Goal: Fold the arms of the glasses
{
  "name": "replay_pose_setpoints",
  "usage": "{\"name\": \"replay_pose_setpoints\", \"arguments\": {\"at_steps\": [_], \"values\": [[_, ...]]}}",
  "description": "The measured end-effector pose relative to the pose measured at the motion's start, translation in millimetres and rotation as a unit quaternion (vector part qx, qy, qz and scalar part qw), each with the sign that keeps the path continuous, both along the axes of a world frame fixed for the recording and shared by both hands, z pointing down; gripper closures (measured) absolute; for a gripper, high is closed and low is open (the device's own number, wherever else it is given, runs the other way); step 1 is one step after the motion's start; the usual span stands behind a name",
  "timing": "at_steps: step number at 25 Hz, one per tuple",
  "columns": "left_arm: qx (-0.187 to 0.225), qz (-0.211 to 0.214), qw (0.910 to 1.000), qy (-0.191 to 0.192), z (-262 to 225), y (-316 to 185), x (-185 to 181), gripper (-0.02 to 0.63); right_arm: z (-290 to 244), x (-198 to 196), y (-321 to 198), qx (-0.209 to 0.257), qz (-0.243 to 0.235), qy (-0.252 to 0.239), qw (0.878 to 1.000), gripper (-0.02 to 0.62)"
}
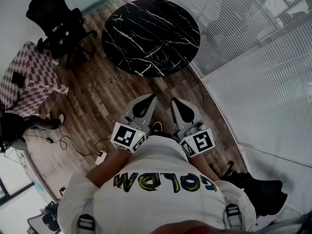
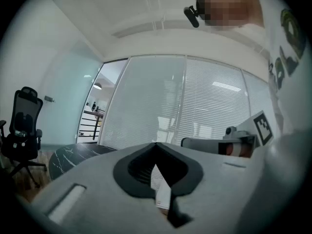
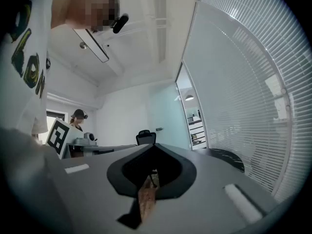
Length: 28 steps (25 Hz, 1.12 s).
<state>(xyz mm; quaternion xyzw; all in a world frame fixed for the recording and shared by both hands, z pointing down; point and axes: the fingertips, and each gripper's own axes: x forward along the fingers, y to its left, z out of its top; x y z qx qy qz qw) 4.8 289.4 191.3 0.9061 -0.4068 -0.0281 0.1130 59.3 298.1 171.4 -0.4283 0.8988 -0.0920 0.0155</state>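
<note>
No glasses show in any view. My left gripper (image 1: pixel 147 99) and right gripper (image 1: pixel 175 102) are held side by side, level, close in front of the person's body and above the wooden floor. Both point toward a round black marble table (image 1: pixel 151 35) that stands farther ahead; neither is over it. In the left gripper view the left gripper (image 2: pixel 156 145) has its jaws together with nothing between them. The right gripper (image 3: pixel 153 145) is likewise shut and empty in the right gripper view.
A glass wall with blinds (image 1: pixel 253 57) runs along the right. A black office chair (image 1: pixel 56 21) and a checkered-covered seat (image 1: pixel 29 77) stand at the left. Cables (image 1: pixel 63 143) lie on the floor. Another person (image 3: pixel 78 118) stands in the distance.
</note>
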Motion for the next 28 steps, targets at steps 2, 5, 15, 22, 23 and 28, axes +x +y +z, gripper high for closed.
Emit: {"name": "replay_pose_setpoints", "arguments": {"at_steps": [2,5,15,22,23,28], "values": [[0.002,0.004,1.0000,-0.004,-1.1,2.6,4.3,0.604,-0.1,2.9,1.6,0.002,0.000,0.000,1.000,0.594],[0.001,0.003,1.0000,-0.006,-2.4,5.0,8.5,0.604,-0.1,7.1,2.7,0.004,-0.002,0.001,1.000,0.594],[-0.010,-0.011,0.9999,-0.005,10.0,18.4,33.8,0.604,8.5,27.7,15.2,0.006,-0.023,0.001,1.000,0.592],[-0.021,-0.022,0.9995,-0.002,21.3,17.1,36.9,0.604,28.0,36.0,13.9,-0.020,-0.025,0.000,0.999,0.592],[-0.022,-0.024,0.9995,-0.003,22.4,15.5,35.6,0.604,30.2,35.4,11.4,-0.023,-0.026,0.000,0.999,0.592],[-0.035,-0.032,0.9989,-0.004,34.1,0.2,28.9,0.604,37.2,31.5,-7.5,-0.029,-0.028,-0.001,0.999,0.592]]}}
